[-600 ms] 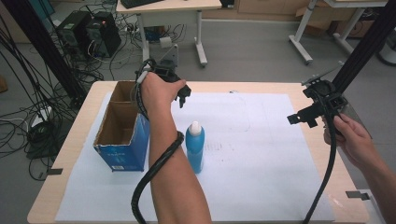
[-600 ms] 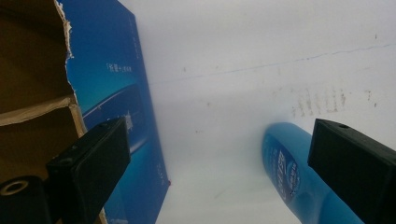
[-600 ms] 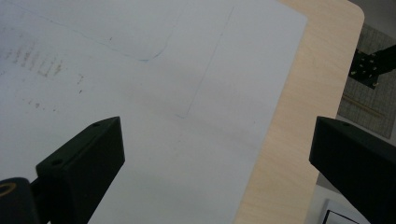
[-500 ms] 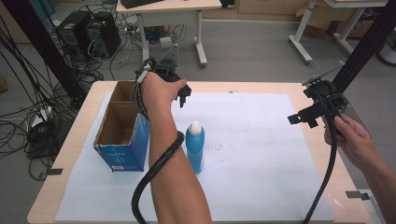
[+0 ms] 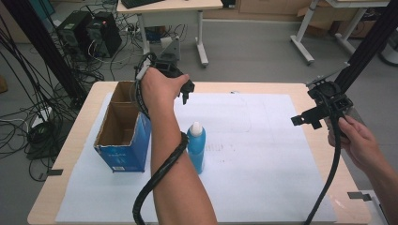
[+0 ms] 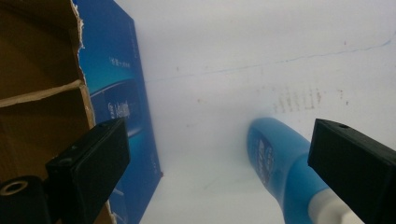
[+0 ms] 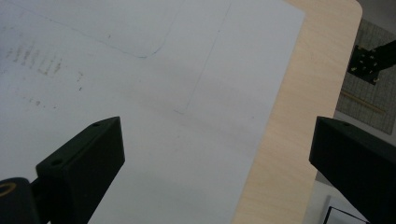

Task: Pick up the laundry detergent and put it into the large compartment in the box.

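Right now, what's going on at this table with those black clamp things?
A person holds a two-jaw gripper in each hand. The left gripper hangs open above the blue bottle, which stands upright beside an open cardboard box. The right gripper waits open over the table's right edge, holding nothing.

Bare forearms and two black hand-held grippers

No sleeves are seen on either forearm. The left gripper (image 5: pixel 184 92) is built of black parts, and a thick black ribbed cable (image 5: pixel 157 176) is seen trailing from it along the forearm. The right gripper (image 5: pixel 313 117) is likewise black, with a bracket-like frame and a thinner smooth black cable (image 5: pixel 331 176). In both gripper views the jaws are shown as matte black blocks with flat faces, each marked by a small round screw hole.
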{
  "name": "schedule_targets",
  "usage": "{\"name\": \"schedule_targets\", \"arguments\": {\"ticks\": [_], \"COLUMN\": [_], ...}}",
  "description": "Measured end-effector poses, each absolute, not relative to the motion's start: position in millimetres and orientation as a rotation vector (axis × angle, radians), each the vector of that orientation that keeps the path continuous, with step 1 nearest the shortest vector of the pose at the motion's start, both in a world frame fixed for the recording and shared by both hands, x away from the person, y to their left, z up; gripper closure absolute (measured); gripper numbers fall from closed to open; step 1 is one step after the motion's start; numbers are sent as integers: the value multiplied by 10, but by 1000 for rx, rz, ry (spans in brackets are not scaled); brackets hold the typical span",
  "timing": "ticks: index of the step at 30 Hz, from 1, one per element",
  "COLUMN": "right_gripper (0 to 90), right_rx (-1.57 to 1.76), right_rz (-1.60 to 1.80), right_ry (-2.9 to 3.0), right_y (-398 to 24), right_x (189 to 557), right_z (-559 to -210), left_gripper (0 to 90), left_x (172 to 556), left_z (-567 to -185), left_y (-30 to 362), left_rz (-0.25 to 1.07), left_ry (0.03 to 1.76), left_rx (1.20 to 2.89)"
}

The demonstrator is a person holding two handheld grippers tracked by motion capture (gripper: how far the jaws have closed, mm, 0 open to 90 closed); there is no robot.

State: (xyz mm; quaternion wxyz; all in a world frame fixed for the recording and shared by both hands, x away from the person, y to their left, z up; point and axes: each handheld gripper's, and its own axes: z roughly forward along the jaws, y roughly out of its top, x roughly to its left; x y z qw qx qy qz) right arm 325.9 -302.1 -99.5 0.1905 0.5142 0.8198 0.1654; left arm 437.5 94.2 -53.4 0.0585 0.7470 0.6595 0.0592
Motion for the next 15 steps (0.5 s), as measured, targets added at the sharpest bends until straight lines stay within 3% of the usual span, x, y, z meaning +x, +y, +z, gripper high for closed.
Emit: {"name": "schedule_targets", "arguments": {"ticks": [15], "right_gripper": [33], "right_rx": [1475], "right_rz": [429], "right_ry": [2299], "right_y": [-3079], "right_x": [3158], "right_z": [-910], "left_gripper": [59], "left_x": [4095], "left_z": [-332], "left_y": [719], "left_rz": [193], "left_ry": [1966], "left_rx": [2276]}}
